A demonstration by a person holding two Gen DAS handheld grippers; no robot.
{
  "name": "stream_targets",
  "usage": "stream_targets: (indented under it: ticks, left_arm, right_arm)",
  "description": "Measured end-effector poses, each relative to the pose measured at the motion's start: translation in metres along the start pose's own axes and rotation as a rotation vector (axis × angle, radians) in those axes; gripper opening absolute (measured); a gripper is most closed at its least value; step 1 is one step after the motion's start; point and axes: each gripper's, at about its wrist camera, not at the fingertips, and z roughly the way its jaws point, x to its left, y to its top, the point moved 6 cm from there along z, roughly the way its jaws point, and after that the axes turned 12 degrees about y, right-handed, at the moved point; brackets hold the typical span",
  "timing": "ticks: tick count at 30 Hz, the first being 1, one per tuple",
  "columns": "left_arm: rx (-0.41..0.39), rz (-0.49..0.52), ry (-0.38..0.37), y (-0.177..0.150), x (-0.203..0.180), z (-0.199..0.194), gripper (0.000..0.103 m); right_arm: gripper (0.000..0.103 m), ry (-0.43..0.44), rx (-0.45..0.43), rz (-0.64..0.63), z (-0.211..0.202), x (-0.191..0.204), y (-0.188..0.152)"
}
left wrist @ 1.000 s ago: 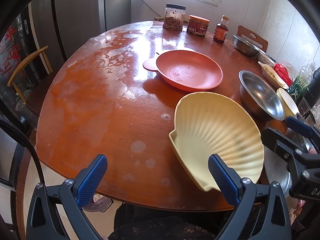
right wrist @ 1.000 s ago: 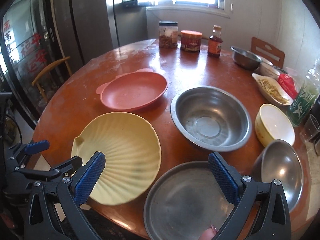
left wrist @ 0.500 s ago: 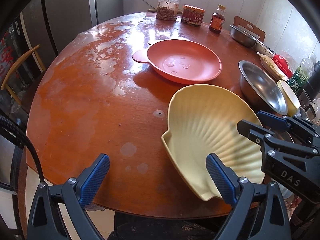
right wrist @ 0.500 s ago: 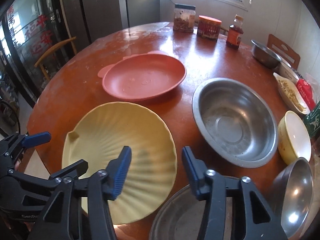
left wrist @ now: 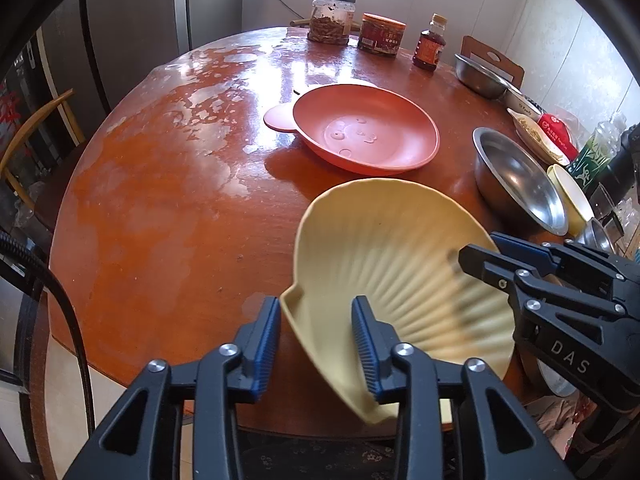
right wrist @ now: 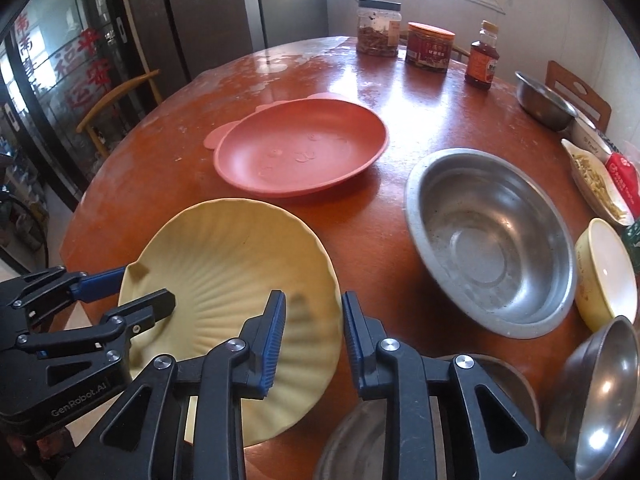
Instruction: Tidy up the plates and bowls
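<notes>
A yellow shell-shaped plate (left wrist: 392, 256) lies at the near edge of the round table; it also shows in the right wrist view (right wrist: 228, 272). My left gripper (left wrist: 316, 344) straddles the plate's left rim, jaws narrowed with a gap still on both sides. My right gripper (right wrist: 314, 340) straddles the plate's right rim in the same way; its dark fingers (left wrist: 516, 268) reach over the plate in the left wrist view. A pink plate (right wrist: 300, 152) lies behind it. A large steel bowl (right wrist: 492, 240) stands to the right.
A steel plate (right wrist: 400, 420) lies at the near edge under my right gripper. A yellow bowl (right wrist: 608, 272) and a tilted steel bowl (right wrist: 600, 392) stand at the right. Jars (right wrist: 378, 28), a bottle (right wrist: 482, 56), a small steel bowl (right wrist: 544, 100) and a food dish (right wrist: 596, 184) line the far side.
Both grippers have moved in onto the yellow plate's rims and narrowed their jaws, the right first, then the left. The plate looks tilted up at its left rim.
</notes>
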Motion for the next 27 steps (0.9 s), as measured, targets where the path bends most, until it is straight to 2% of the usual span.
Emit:
stream_targets:
  ticks: [13,27]
  left_arm:
    - [-0.015,-0.117,0.055,0.005,0.054,0.000,0.034]
    - [-0.023,-0.118,0.039,0.016,0.054,0.006,0.034]
  right_arm:
    - [0.028,0.038,0.009,-0.064,0.022,0.048,0.020]
    - [0.028,0.056,0.001,0.004,0.031,0.038,0.019]
